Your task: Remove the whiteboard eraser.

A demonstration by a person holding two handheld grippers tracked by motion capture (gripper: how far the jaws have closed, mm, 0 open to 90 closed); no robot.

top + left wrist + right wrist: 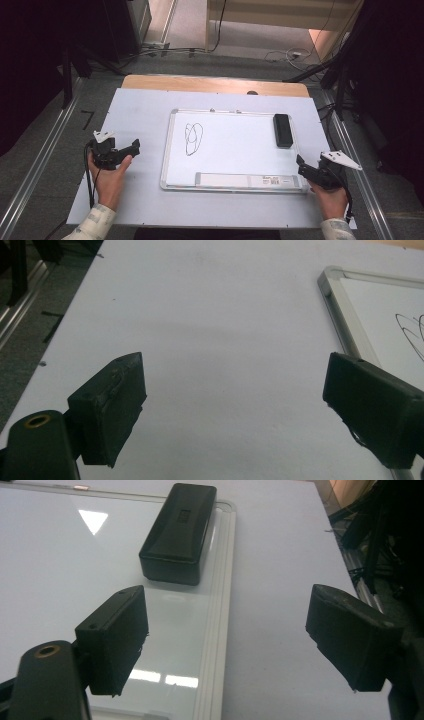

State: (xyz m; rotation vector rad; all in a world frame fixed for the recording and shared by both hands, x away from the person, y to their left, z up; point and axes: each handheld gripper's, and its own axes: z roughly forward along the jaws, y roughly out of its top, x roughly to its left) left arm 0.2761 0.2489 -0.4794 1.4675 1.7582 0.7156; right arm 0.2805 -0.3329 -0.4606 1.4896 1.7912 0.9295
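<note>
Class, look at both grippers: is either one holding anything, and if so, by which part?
Nothing is held. The left gripper and right gripper are both open with nothing between the jaws; the eraser lies untouched on the whiteboard.

Lab or test room, set up for recording. Tabletop (145, 110) covered with a plain pale sheet, wood edge showing at its far side, center of frame. Metal rails (37, 167) run along the grey carpeted floor at left and right. Dark stands or tripod legs (67, 75) at upper left and upper right. Loose cables (285, 54) trail over the floor at upper center and upper right. A framed whiteboard (235, 150) with a black eraser (282, 130) lies flat on the tabletop, center right. Bare, no household furnishings.
</note>
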